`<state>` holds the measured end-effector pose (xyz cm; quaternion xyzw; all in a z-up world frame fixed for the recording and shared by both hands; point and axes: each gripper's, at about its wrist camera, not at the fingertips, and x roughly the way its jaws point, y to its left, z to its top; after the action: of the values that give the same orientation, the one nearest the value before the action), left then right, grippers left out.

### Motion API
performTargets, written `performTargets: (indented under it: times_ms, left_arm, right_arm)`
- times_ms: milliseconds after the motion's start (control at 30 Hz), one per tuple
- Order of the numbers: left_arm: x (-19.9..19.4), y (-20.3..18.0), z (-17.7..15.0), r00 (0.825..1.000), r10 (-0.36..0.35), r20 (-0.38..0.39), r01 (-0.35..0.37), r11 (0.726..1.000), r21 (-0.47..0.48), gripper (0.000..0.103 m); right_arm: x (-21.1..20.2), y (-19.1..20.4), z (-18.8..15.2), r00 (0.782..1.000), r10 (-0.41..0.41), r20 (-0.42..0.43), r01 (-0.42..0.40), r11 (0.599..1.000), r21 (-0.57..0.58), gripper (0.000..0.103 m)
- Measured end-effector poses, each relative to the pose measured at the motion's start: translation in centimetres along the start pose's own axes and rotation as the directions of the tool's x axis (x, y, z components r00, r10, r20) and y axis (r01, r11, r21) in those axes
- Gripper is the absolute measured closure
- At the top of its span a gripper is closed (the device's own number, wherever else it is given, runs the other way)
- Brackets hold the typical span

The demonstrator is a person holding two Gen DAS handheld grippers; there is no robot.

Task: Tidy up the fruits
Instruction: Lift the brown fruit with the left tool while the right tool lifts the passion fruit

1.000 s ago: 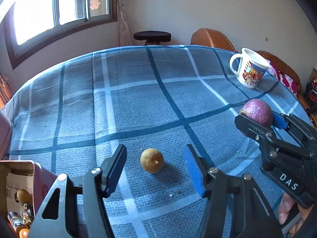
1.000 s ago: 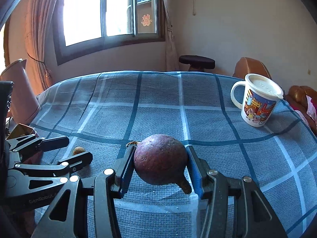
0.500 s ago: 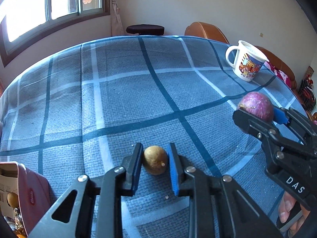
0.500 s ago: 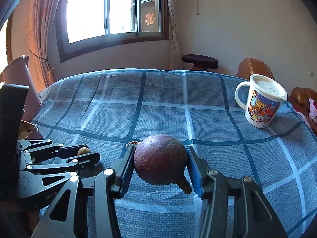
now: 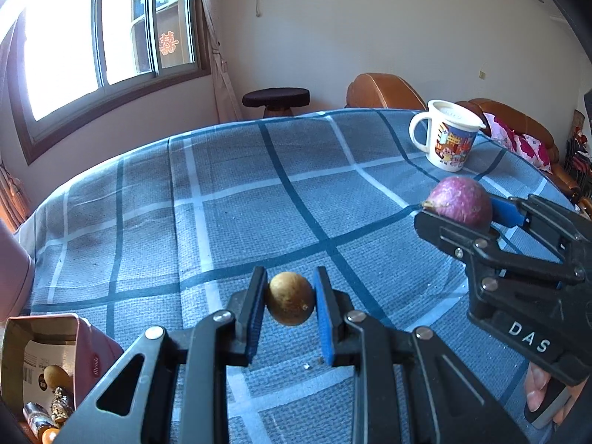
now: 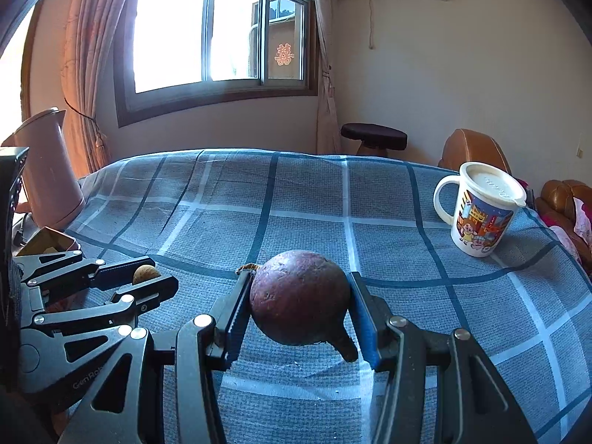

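While both tongs (image 5: 289, 305) (image 6: 299, 309) clench fruit, the pink box (image 5: 79, 336) holds a yellow fruit (image 5: 54, 375).

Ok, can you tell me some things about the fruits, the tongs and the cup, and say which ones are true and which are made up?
1. The left tongs are squeezing a small round yellow-brown fruit. True.
2. The right tongs are open and hold nothing. False: they are shut on a big round purple fruit.
3. The white cartoon mug lies tipped on its side. False: it stands upright on the blue checked tablecloth.
4. The pink open box near the left tongs has things inside. True.
5. The purple fruit is inside the mug. False: it is between the right tongs, apart from the mug.
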<state>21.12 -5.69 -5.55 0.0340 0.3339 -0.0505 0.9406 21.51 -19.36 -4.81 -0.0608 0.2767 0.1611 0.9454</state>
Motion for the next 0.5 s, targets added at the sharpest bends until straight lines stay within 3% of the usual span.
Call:
performTargets:
  times_ms: [500]
  left_arm:
    - [-1.7, 1.0, -0.4, 0.997, -0.001, 0.073, 0.004, 0.999, -0.051, 0.076]
  right_arm:
    - [-1.4, -0.1, -0.1, 0.997, -0.009, 0.077, 0.009, 1.0, 0.009, 0.051]
